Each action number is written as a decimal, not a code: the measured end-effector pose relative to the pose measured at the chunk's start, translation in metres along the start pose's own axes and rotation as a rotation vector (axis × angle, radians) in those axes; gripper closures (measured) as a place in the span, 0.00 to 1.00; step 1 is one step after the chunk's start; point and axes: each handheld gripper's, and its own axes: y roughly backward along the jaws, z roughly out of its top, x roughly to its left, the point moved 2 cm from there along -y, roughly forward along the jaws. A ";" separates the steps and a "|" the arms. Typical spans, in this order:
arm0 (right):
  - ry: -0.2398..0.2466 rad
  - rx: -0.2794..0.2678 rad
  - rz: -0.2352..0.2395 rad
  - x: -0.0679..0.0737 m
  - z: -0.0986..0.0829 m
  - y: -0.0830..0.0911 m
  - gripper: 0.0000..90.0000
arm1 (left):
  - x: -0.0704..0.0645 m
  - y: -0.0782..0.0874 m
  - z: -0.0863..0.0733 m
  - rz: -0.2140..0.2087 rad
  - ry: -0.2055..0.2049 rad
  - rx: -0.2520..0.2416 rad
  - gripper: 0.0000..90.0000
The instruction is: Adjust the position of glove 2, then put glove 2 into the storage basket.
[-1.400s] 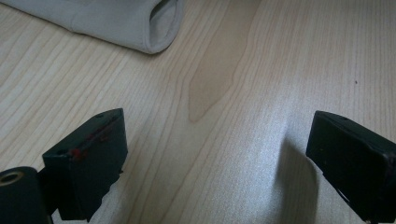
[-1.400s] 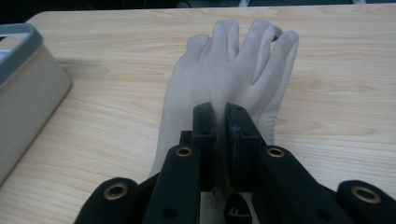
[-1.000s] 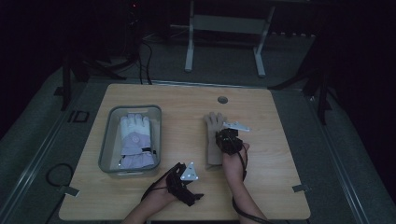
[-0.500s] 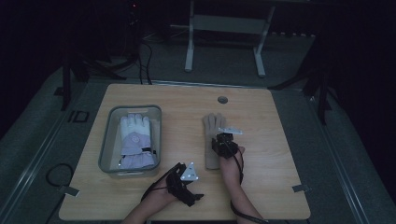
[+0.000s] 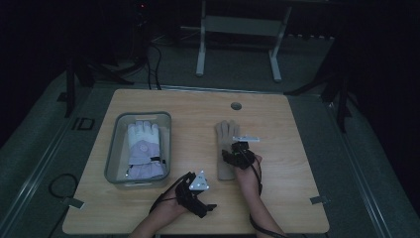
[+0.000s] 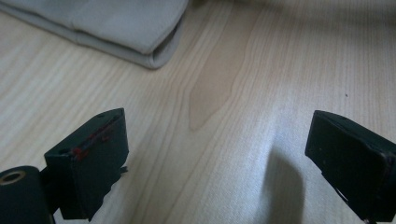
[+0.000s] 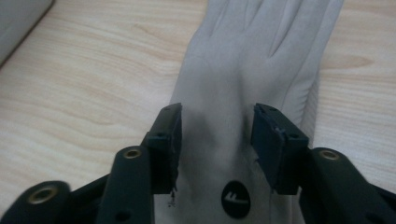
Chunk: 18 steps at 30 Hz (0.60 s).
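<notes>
A beige glove (image 5: pixel 227 134) lies flat on the wooden table (image 5: pixel 297 163), fingers pointing away from me. My right gripper (image 5: pixel 236 150) rests on its wrist part. In the right gripper view the right gripper (image 7: pixel 217 121) has its jaws half apart and pressed onto the back of the beige glove (image 7: pixel 261 56), with slightly creased fabric between them, just above a round black logo (image 7: pixel 236 199). My left gripper (image 5: pixel 198 193) sits near the table's front edge. The left gripper (image 6: pixel 219 135) stands wide open over bare wood, with the beige glove's cuff (image 6: pixel 107 23) ahead of it.
A grey bin (image 5: pixel 113 148) at the table's left holds a white and lavender glove (image 5: pixel 143 148); the bin's corner (image 7: pixel 18 18) lies left of the right gripper. A round cable hole (image 5: pixel 236 105) sits near the far edge. A metal stand (image 5: pixel 237 25) is behind the table.
My right gripper has slid a little toward me along the beige glove, from its palm to its wrist. The left gripper has stayed in place.
</notes>
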 end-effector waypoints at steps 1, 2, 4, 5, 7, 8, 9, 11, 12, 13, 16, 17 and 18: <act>0.010 0.008 0.024 -0.001 0.000 0.000 0.49 | 0.000 0.000 0.000 -0.010 0.006 -0.009 0.07; 0.028 0.012 0.038 -0.001 0.001 0.001 0.44 | 0.000 0.001 0.001 -0.014 0.011 -0.019 0.07; 0.049 0.014 0.056 -0.002 0.001 0.004 0.34 | -0.001 0.002 0.003 -0.013 0.012 -0.029 0.07; 0.065 0.014 0.078 -0.003 0.001 0.006 0.26 | 0.000 0.003 0.003 -0.004 0.001 -0.028 0.07; 0.104 0.023 0.111 -0.004 0.000 0.008 0.15 | 0.001 0.004 0.003 0.024 -0.013 -0.033 0.07; 0.114 0.026 0.130 -0.006 -0.001 0.011 0.17 | 0.002 0.004 0.003 0.038 -0.013 -0.028 0.07; 0.124 0.037 0.153 -0.008 -0.002 0.013 0.14 | 0.003 0.004 0.003 0.048 -0.012 -0.030 0.07; 0.149 0.015 0.177 -0.013 -0.003 0.017 0.16 | 0.004 0.005 0.003 0.061 -0.003 -0.044 0.07; 0.160 -0.002 0.195 -0.015 -0.003 0.019 0.16 | 0.005 0.005 0.004 0.063 0.004 -0.051 0.07; 0.178 -0.008 0.196 -0.019 -0.002 0.021 0.16 | 0.006 0.006 0.004 0.061 0.007 -0.063 0.07; 0.260 -0.054 0.175 -0.023 -0.001 0.031 0.15 | 0.005 0.007 0.008 0.051 0.016 -0.088 0.07; 0.277 -0.057 0.168 -0.025 0.001 0.034 0.15 | 0.004 0.007 0.010 0.045 0.018 -0.095 0.07; 0.285 -0.055 0.184 -0.029 0.003 0.039 0.14 | 0.003 0.007 0.012 0.040 0.015 -0.093 0.07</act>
